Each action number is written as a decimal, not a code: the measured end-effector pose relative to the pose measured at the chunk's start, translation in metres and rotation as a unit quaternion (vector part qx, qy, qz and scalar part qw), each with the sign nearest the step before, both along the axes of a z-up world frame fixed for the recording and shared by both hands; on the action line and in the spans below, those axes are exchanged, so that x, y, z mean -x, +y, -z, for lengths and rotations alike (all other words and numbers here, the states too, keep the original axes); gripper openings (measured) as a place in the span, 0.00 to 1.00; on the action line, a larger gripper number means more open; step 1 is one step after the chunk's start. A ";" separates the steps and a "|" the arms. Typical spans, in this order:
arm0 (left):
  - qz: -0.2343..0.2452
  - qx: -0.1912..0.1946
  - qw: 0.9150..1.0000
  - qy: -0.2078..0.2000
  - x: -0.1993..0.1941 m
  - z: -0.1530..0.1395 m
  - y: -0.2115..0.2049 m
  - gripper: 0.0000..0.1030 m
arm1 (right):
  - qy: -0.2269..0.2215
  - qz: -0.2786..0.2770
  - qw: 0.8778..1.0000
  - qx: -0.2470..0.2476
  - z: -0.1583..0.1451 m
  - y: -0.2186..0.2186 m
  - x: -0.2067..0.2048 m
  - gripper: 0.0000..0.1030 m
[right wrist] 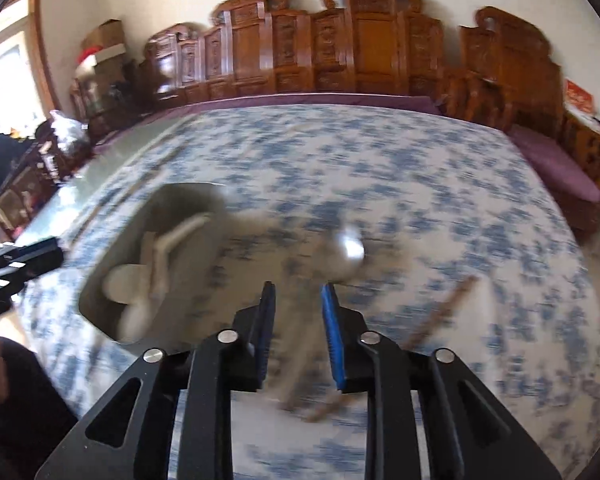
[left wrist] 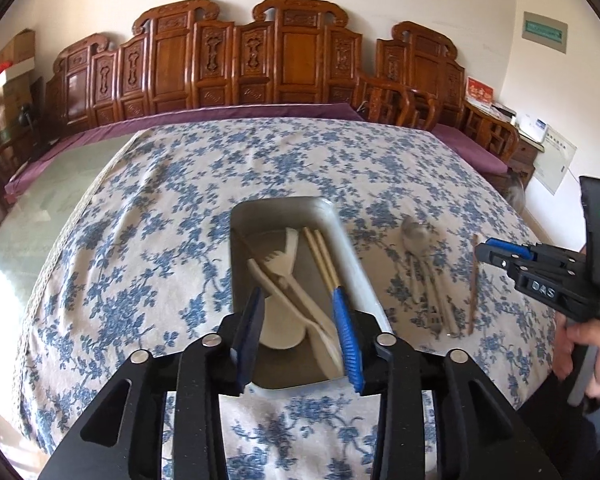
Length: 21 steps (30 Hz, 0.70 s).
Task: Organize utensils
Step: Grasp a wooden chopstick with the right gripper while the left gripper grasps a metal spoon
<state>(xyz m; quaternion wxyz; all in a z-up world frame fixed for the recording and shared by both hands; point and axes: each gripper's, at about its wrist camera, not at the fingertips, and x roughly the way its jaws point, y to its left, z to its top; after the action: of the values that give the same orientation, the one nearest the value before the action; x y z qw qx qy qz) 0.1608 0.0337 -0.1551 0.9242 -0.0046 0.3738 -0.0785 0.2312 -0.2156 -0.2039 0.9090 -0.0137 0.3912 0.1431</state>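
A grey tray (left wrist: 356,264) lies on the floral tablecloth. It holds cream plastic utensils (left wrist: 284,280) and a pair of light chopsticks (left wrist: 320,256). My left gripper (left wrist: 297,292) hovers over the tray's near end, open, with nothing pinched; the chopsticks' near ends run behind its right finger. To the right of the tray lies a loose pile with a metal spoon (left wrist: 414,232) and a brown chopstick (left wrist: 474,280). My right gripper (right wrist: 298,292) is open and empty above that blurred pile, spoon (right wrist: 352,248) ahead, tray (right wrist: 112,276) to its left. The right gripper (left wrist: 478,254) is also seen from the left wrist.
The blue floral tablecloth (left wrist: 180,200) covers most of a glass-topped table (left wrist: 40,208). Carved wooden seat backs (left wrist: 228,64) and purple cushions (left wrist: 472,148) line the far side. A person's hand (left wrist: 588,344) holds the right gripper's handle. The left gripper (right wrist: 20,260) shows at the right wrist view's left edge.
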 end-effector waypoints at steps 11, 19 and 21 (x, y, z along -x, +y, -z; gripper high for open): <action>0.027 -0.019 0.999 0.012 -0.012 0.001 -0.047 0.37 | 0.039 0.045 0.998 0.003 0.048 -0.050 -0.032 0.38; 0.048 -0.038 0.998 0.027 -0.023 0.016 -0.078 0.37 | 0.080 0.062 0.995 -0.005 0.069 -0.046 -0.040 0.38; 0.050 -0.039 0.997 0.031 -0.024 0.018 -0.083 0.37 | 0.077 0.061 0.995 0.009 0.070 -0.043 -0.039 0.38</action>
<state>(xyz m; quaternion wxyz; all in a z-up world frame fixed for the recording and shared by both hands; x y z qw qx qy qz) 0.1853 -0.0492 -0.1734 0.9067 0.0481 0.4044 -0.1098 0.2703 -0.2587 -0.2743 0.8828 0.0131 0.4619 0.0842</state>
